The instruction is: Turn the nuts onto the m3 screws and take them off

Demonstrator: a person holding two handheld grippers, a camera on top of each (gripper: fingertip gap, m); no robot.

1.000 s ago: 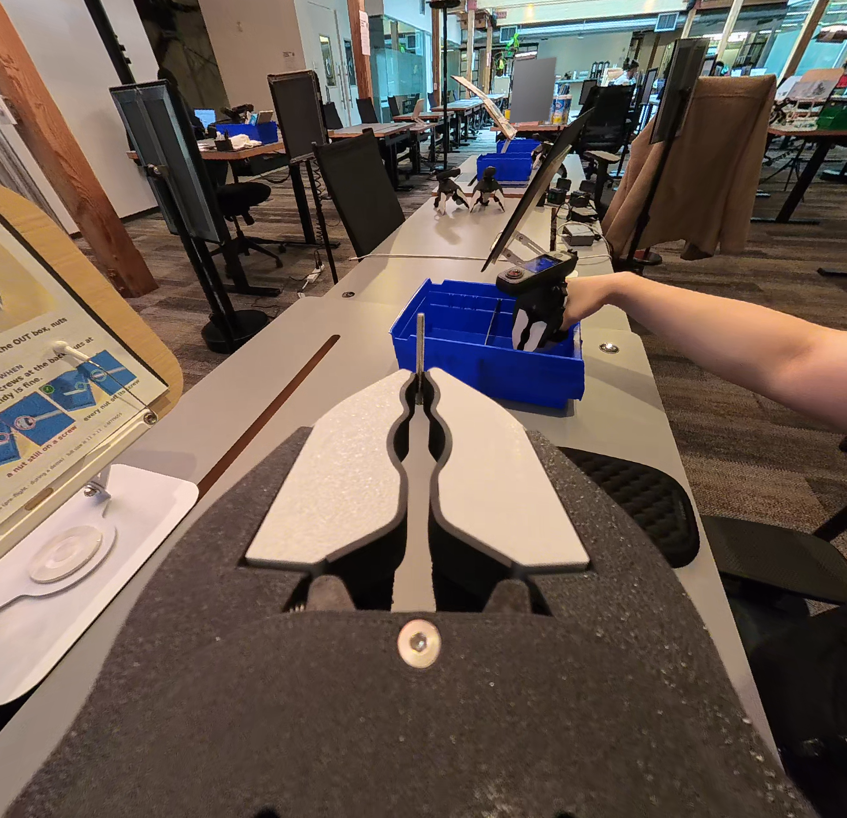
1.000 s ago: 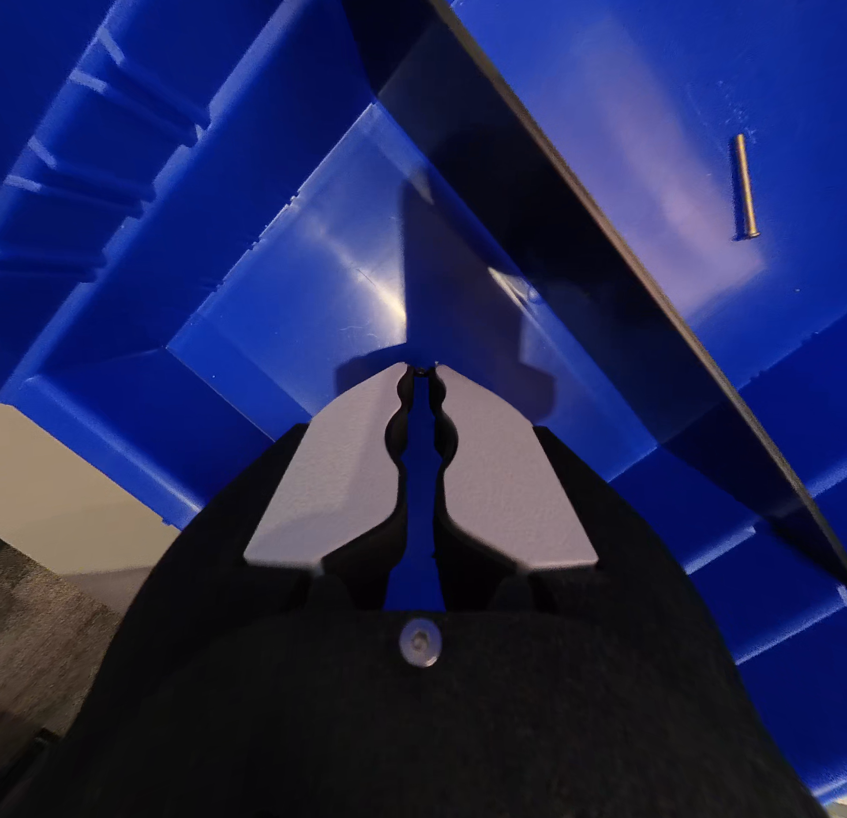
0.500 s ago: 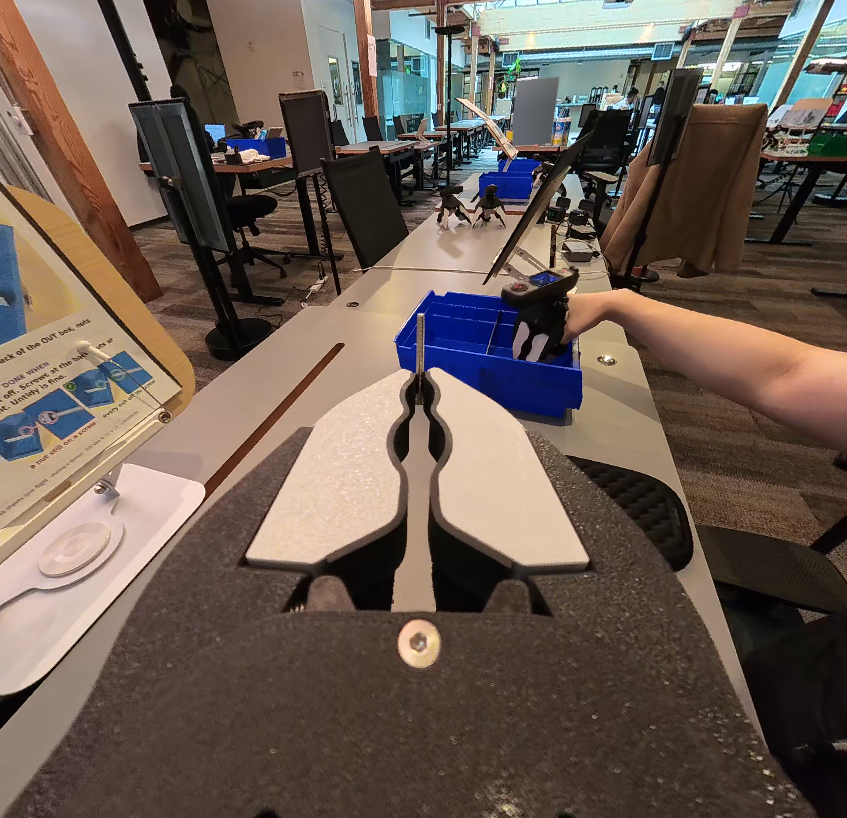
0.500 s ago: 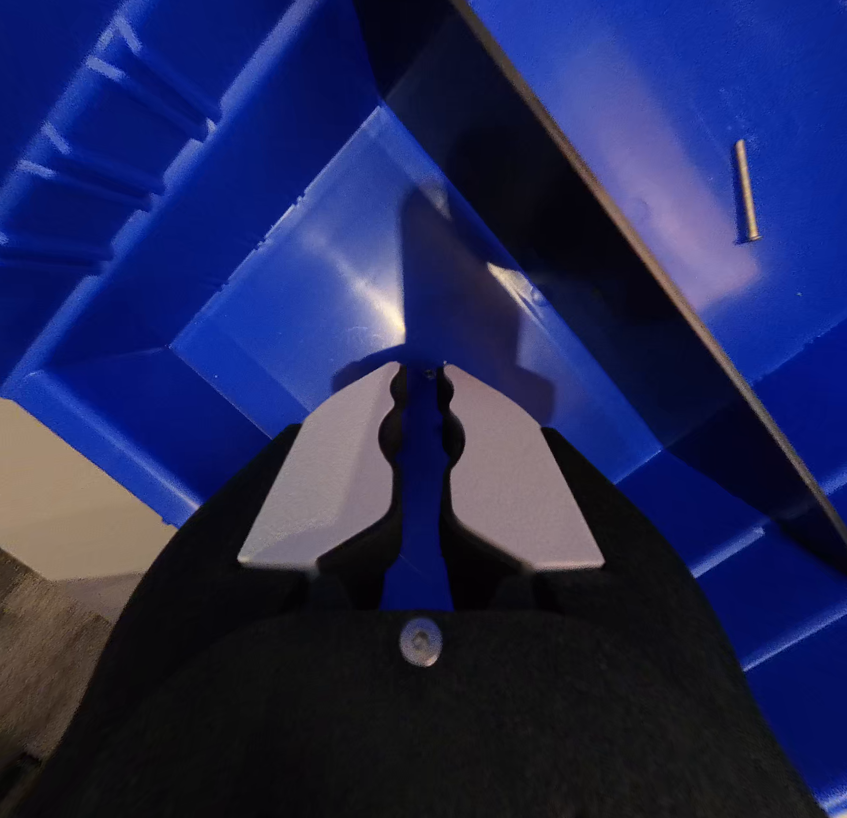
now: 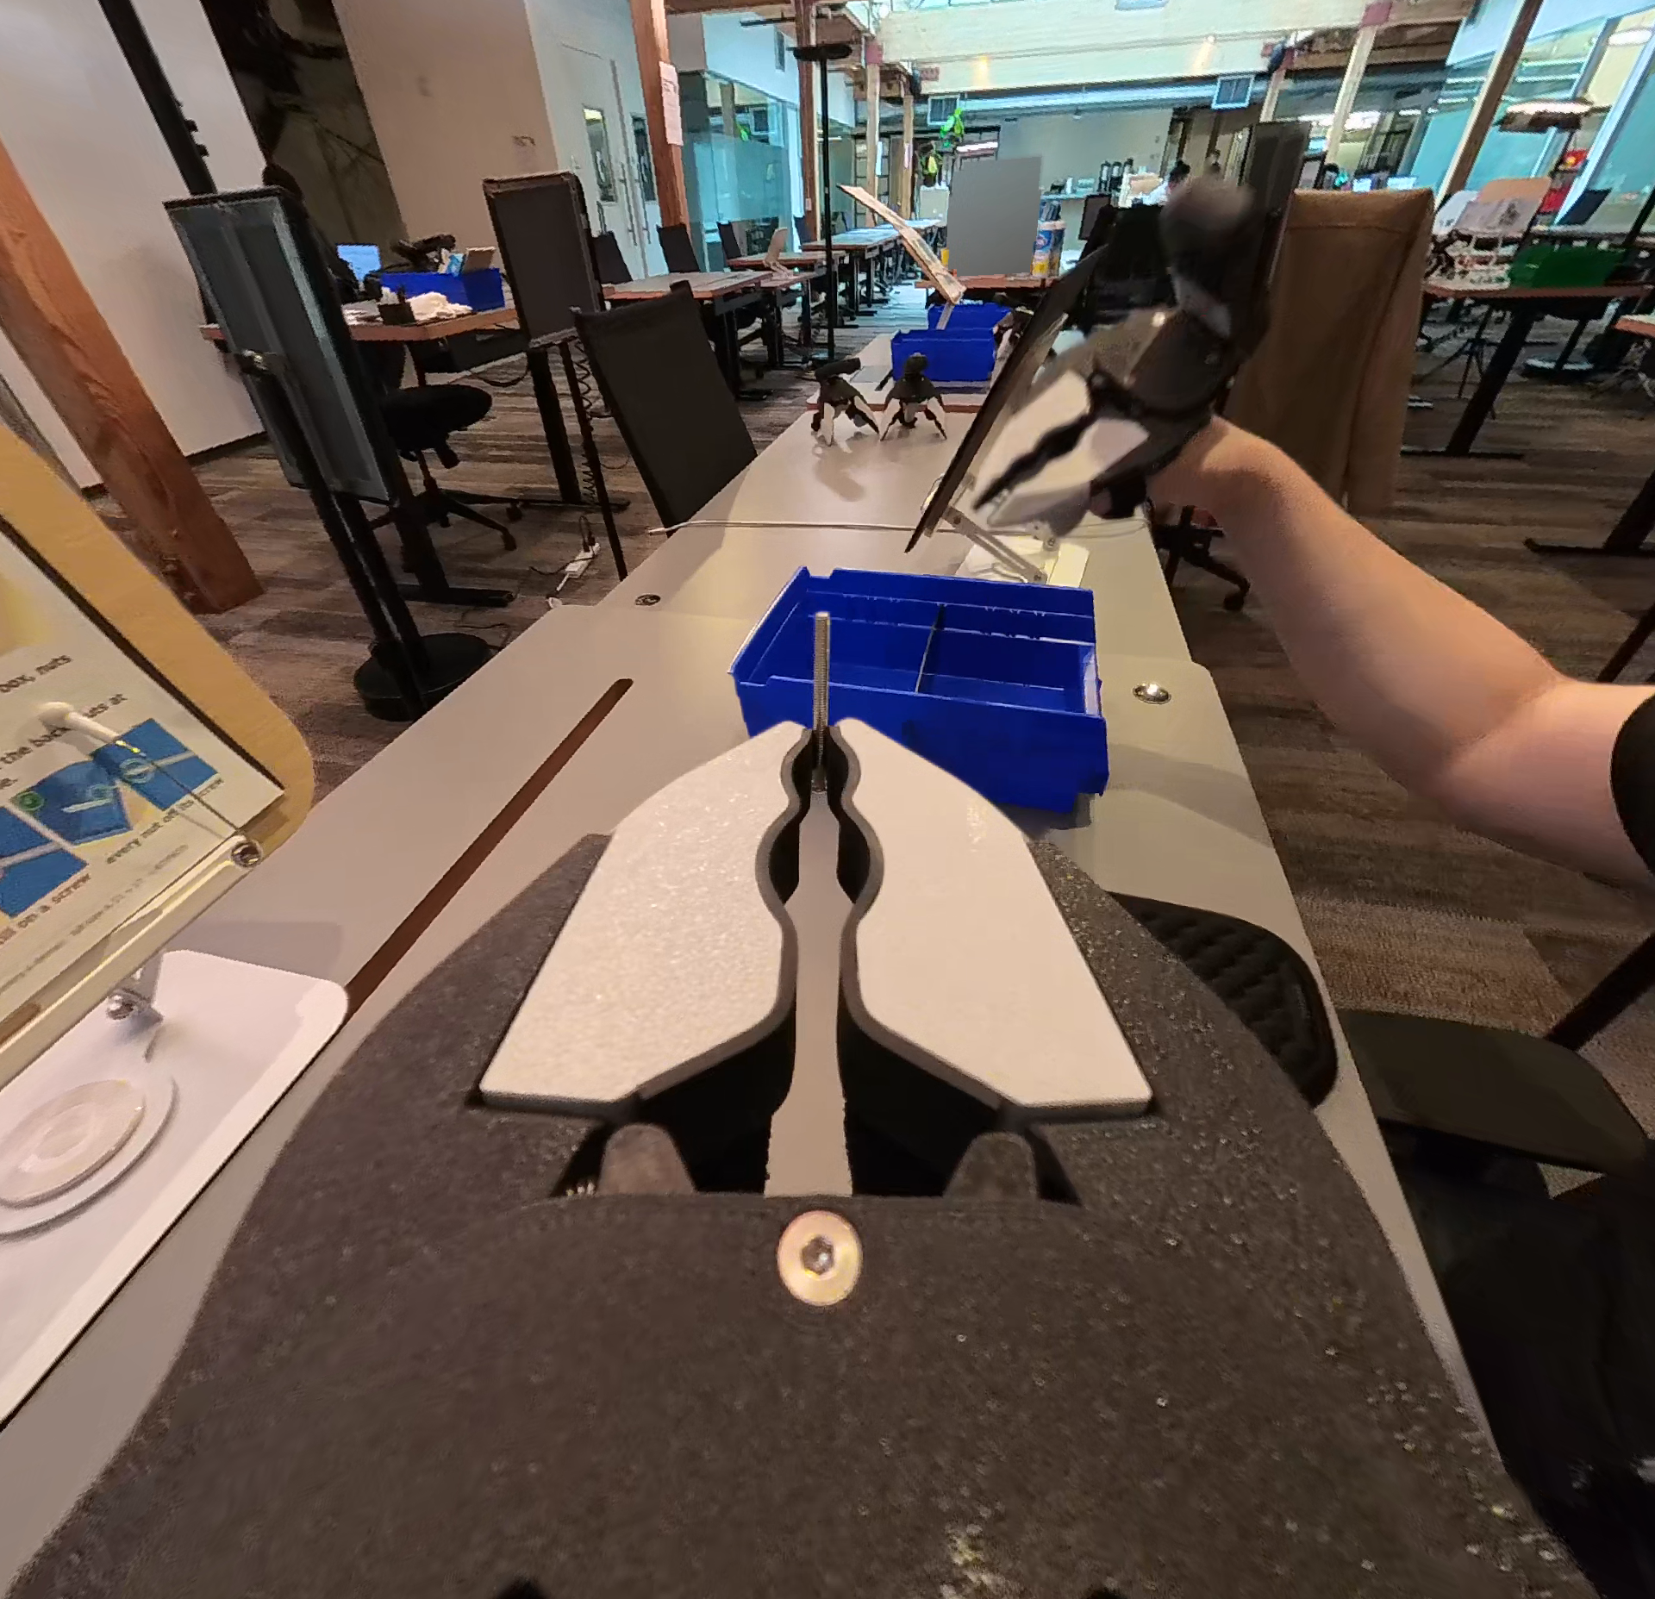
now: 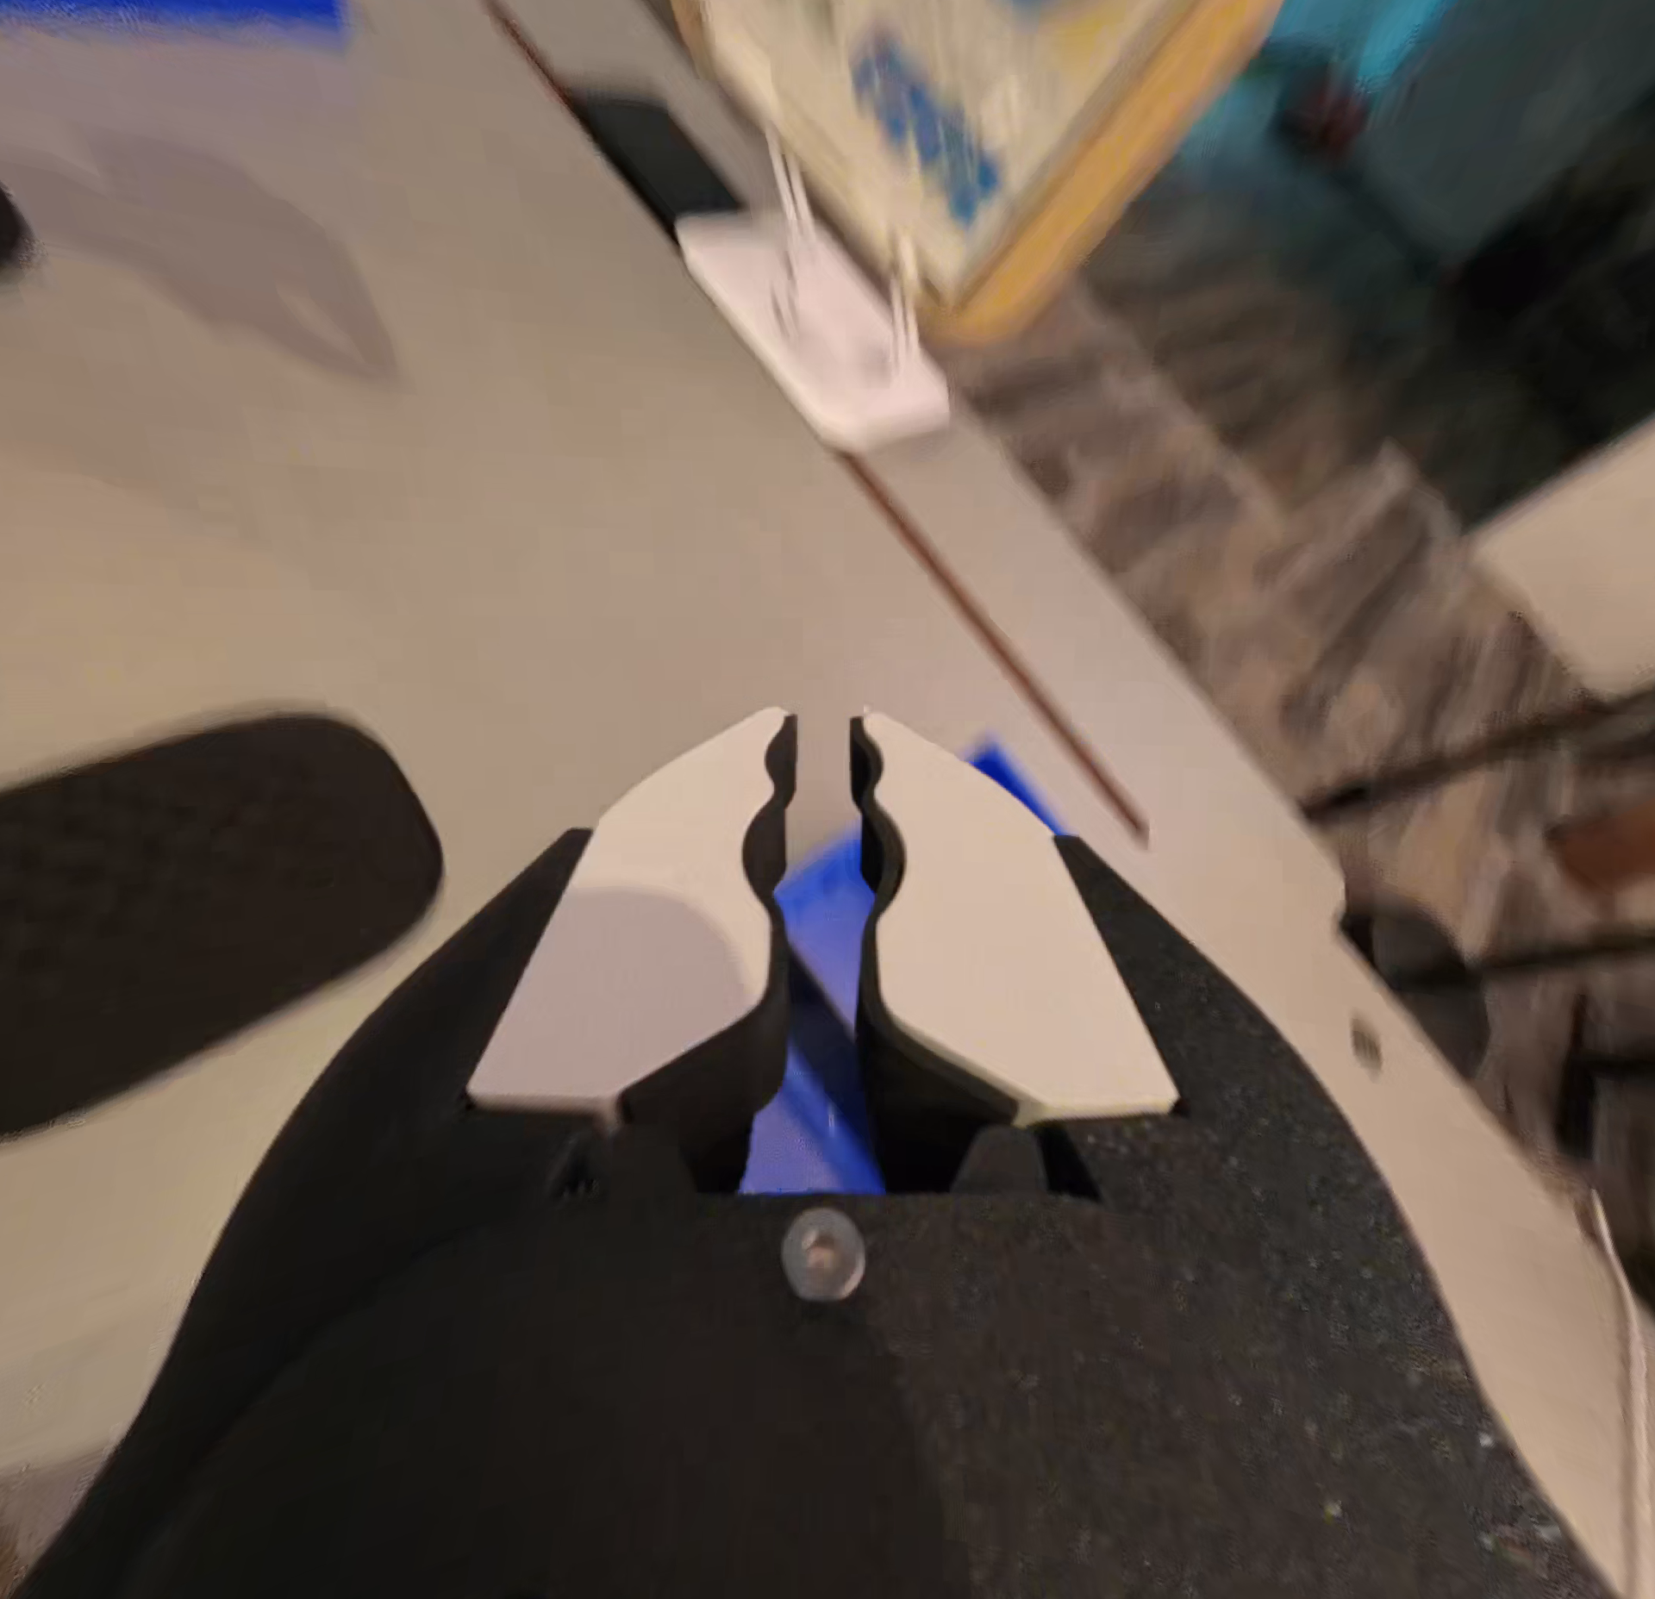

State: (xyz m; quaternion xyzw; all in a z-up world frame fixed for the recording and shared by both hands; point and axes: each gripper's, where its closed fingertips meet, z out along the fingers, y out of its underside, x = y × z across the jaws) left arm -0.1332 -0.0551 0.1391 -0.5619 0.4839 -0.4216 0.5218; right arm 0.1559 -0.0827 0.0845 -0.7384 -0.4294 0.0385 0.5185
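Left wrist view: one screw [image 5: 820,687], one blue bin [image 5: 922,732], two grippers.

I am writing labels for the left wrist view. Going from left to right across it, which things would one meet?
instruction board → left gripper shut on the upright screw → blue bin → right gripper, raised above the table → person's forearm.
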